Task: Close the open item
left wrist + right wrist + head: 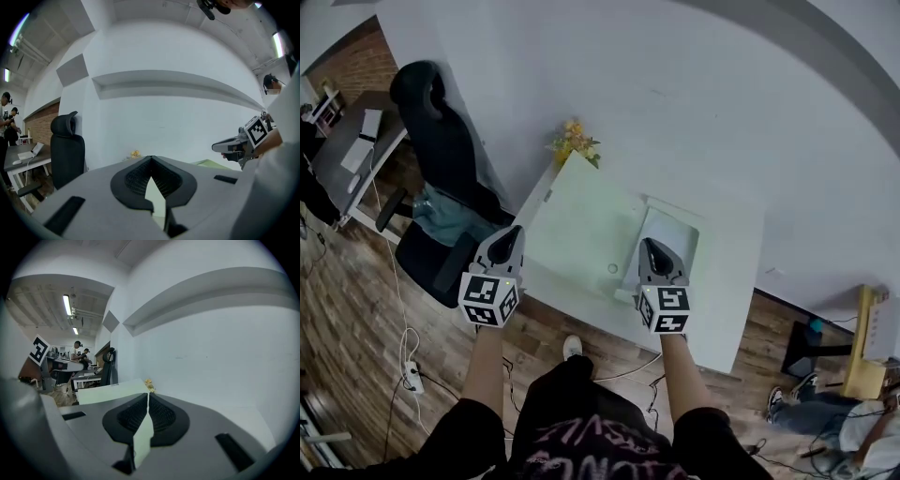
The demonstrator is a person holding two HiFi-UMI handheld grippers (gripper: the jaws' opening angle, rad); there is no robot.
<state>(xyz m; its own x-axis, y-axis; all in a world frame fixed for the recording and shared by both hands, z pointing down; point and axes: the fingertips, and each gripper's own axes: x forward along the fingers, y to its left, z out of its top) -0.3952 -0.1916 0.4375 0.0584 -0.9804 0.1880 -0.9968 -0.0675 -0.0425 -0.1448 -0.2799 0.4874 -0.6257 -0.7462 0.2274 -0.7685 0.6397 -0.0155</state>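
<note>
Lying on the white desk (727, 281), close against the white wall (675, 94): a pale grey-white flat item (673, 232) with a raised back edge. Seemingly the open thing to be shut, though too small and washed out to say what kind it is or where it hinges. Just left of it, a large pale green flat panel (581, 225) with a small round knob (612, 269) near the front edge. Overlapping the pale item's near edge in the head view, the right gripper (652, 244), jaws drawn together tip to tip with nothing between them; touching the item or hovering above it, impossible to tell. Off the desk's left front corner, the left gripper (514, 231), likewise closed and empty, well apart from the item. Farther out, a bunch of yellow flowers (574, 141) at the desk's back corner and a black office chair (441, 141) beside the desk. Likely snags from here: pressing on the wrong part, given the doubt over which piece swings; pushing near the hinge rather than the free edge and sliding the whole thing across the desk; letting the flap drop hard instead of easing it down.
</note>
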